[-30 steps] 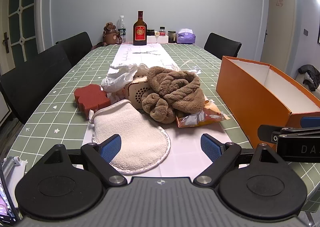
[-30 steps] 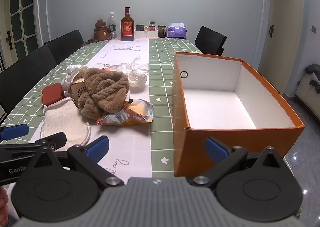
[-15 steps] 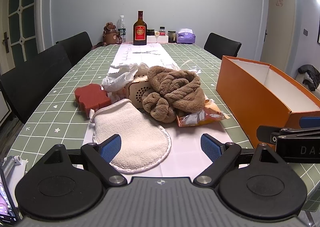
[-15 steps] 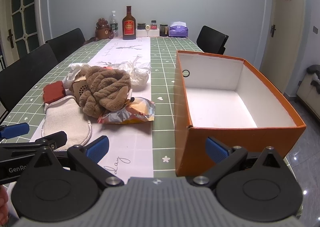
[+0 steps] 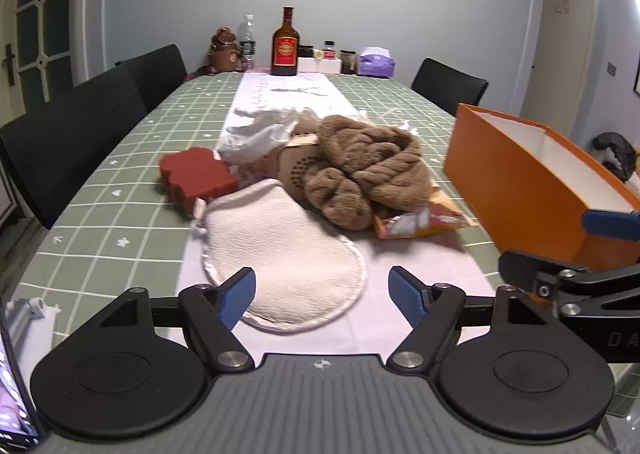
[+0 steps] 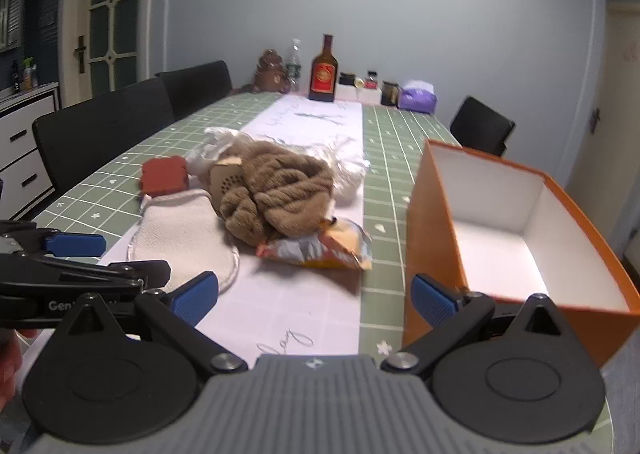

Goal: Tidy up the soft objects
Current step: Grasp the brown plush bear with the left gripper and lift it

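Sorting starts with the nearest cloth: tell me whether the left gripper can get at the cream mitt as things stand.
Probably yes. The left gripper has just been closing a little, but its jaws stand open and empty, and the cream mitt lies flat right ahead, its near edge uncovered. The brown towel sits further back.

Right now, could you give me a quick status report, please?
Left claw closing, empty; right claw open, empty. Mitt, towel unmoved. Box empty.

You have a cream scrub mitt (image 5: 286, 258) lying flat nearest you, a red sponge (image 5: 196, 178) behind its left edge, and a twisted brown towel (image 5: 372, 170) heaped beside them; the orange box (image 5: 532, 182) stands open, well apart.
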Demonstrator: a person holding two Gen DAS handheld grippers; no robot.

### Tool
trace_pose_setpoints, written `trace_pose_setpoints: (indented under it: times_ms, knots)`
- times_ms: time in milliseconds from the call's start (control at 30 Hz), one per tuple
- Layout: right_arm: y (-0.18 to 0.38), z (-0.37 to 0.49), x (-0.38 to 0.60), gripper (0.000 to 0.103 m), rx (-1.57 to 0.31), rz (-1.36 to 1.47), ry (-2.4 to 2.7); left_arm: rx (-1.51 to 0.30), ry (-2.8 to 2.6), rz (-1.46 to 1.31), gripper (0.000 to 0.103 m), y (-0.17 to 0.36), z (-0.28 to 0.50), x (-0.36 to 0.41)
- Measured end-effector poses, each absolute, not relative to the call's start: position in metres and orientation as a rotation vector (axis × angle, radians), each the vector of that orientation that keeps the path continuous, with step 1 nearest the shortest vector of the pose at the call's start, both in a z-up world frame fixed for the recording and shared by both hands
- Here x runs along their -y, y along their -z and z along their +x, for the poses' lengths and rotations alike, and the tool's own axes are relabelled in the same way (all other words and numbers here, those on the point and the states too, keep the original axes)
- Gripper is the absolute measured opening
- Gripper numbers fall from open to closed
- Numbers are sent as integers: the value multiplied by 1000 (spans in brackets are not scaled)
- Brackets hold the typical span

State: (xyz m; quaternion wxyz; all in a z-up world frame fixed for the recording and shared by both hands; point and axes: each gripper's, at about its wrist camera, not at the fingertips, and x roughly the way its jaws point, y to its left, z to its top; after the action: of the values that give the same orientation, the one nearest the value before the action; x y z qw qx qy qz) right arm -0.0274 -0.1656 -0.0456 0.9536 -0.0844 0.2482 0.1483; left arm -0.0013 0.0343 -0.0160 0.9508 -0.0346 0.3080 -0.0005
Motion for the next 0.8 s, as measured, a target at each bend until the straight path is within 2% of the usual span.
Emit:
trace_pose_setpoints:
  times_ms: [300,800]
  knots:
    - [50,1,145,96,-484,-224,-355,-637,-5,-130,85,17,20,-56]
    - [52,101,113,100,-544,-205,-414,-577,-57,-172,85,-4,74,-85]
